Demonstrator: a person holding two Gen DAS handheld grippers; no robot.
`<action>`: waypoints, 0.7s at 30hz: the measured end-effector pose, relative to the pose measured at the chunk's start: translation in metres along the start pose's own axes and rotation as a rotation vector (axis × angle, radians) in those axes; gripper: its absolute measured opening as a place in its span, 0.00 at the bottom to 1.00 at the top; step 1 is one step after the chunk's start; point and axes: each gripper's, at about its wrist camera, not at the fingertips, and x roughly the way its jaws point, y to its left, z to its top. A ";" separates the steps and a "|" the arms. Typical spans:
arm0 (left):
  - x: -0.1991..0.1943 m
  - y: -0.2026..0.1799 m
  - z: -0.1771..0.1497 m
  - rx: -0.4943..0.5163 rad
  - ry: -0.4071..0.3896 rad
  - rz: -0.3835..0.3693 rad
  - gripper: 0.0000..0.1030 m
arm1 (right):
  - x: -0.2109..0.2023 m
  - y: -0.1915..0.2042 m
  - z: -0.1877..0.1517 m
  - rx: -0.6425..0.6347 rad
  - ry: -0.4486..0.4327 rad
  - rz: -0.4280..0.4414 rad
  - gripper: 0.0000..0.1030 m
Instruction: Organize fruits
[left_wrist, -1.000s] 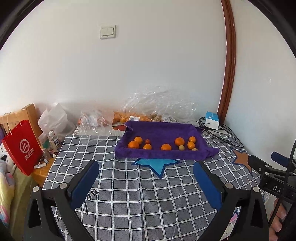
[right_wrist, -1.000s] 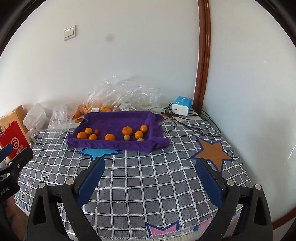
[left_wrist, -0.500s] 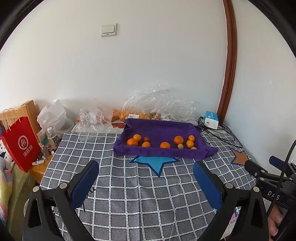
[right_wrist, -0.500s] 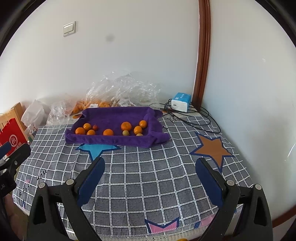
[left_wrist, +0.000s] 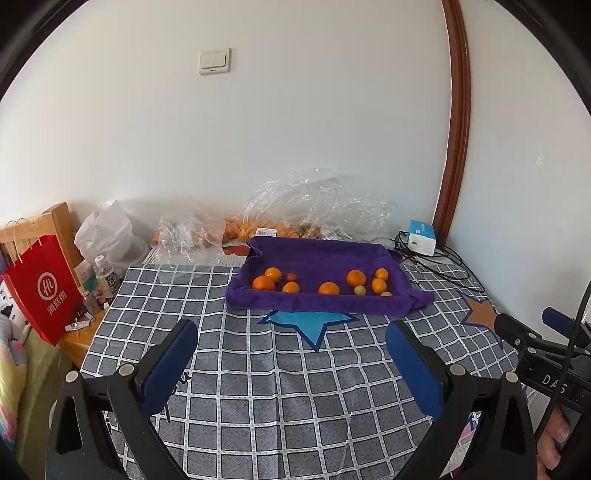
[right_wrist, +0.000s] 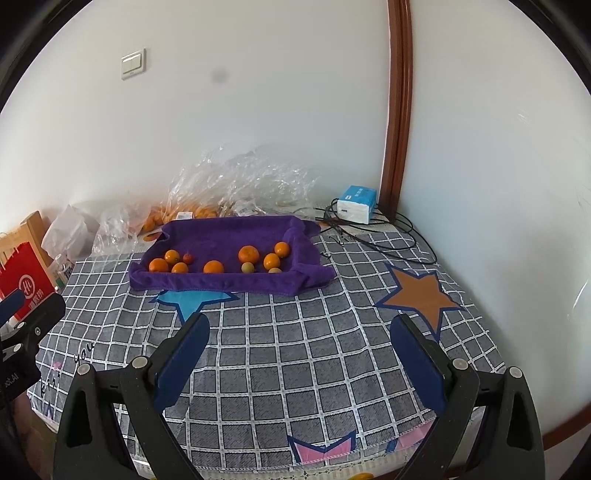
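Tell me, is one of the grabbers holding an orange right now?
No, the left gripper and right gripper both hang open and empty, while the oranges lie on the purple towel.

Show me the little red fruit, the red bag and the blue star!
little red fruit (left_wrist: 291, 276): left wrist view, middle of the fruit.
red bag (left_wrist: 44, 288): left wrist view, front face by the white logo.
blue star (left_wrist: 310, 323): left wrist view, centre of the star.
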 end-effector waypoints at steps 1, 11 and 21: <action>0.000 0.000 0.000 0.000 0.000 0.000 1.00 | -0.001 0.000 0.000 -0.001 -0.001 0.000 0.95; 0.000 0.001 0.001 -0.005 -0.002 -0.004 1.00 | -0.002 0.001 -0.001 -0.002 -0.003 -0.004 0.95; 0.000 0.003 0.001 -0.008 -0.002 -0.003 1.00 | -0.005 0.004 -0.001 -0.011 -0.009 -0.005 0.95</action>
